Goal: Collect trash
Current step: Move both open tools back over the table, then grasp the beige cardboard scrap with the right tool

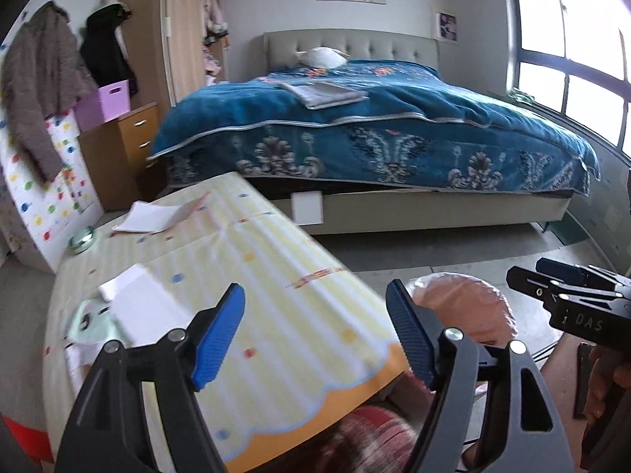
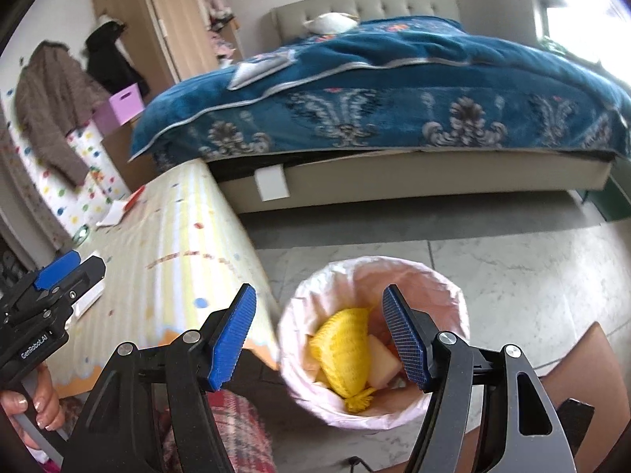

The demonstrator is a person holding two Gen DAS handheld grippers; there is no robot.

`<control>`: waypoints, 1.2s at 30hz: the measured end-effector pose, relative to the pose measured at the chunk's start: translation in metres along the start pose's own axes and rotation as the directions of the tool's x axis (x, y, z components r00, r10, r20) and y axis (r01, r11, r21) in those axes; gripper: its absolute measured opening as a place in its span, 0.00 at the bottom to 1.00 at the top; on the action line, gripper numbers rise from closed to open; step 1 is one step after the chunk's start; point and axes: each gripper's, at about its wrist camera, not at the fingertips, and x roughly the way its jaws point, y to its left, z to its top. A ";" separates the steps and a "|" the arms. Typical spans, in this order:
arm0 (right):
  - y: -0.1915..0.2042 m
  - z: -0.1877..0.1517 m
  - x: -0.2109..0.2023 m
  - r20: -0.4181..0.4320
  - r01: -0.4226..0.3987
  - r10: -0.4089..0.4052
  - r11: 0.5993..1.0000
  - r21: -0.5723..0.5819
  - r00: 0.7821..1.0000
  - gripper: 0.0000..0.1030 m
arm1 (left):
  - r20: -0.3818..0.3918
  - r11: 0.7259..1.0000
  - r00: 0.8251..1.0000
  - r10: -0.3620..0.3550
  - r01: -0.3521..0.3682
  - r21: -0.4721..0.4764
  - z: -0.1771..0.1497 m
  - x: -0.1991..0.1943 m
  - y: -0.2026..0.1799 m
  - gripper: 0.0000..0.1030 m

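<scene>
Now, notes from my remote seat, both wrist views.

Right gripper: fingers apart, nothing between them; it hangs over the trash bin.

Left gripper: fingers apart and empty, over the near end of the table.

Bin: lined with a pale pink bag, standing on the floor just beside the table's corner, below and ahead of the right fingers. In it lie a yellow net bag and some pale blocky scraps that I cannot identify.

Trash left on table: a white paper piece beyond and left of the left gripper's left finger; a folded white sheet with a pink edge farther ahead, toward the far end; a small round greenish thing near the far left edge, too blurred to name.

Handling, my judgement: the paper is light, thin and limp, lying flat on the cloth, so a top pinch may slide off. I would take the nearer piece at a raised edge or corner, fingers straddling it, and close gently.

Risk: catching the tablecloth with the paper and dragging it.

Progress: part done; some trash is binned, with paper remaining on the table.
</scene>
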 end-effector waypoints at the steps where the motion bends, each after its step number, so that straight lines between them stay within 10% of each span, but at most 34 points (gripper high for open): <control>1: 0.008 0.001 -0.001 0.001 -0.007 0.007 1.000 -0.014 1.000 0.65 | 0.001 1.000 1.000 0.010 -0.010 -0.009 -0.002 -0.004 0.007 0.71; 20: 0.203 0.009 0.033 -0.066 -0.196 0.185 0.921 -0.337 0.981 0.65 | -0.061 0.913 0.941 0.332 -0.337 -0.229 -0.044 -0.046 0.185 0.77; 32: 0.279 0.042 0.090 -0.073 -0.235 0.224 0.896 -0.376 0.972 0.63 | -0.110 0.878 0.910 0.400 -0.415 -0.238 -0.021 -0.001 0.255 0.77; 36: 0.293 0.068 0.123 -0.089 -0.238 0.221 0.899 -0.368 0.971 0.48 | -0.129 0.871 0.901 0.414 -0.433 -0.230 -0.006 0.029 0.279 0.77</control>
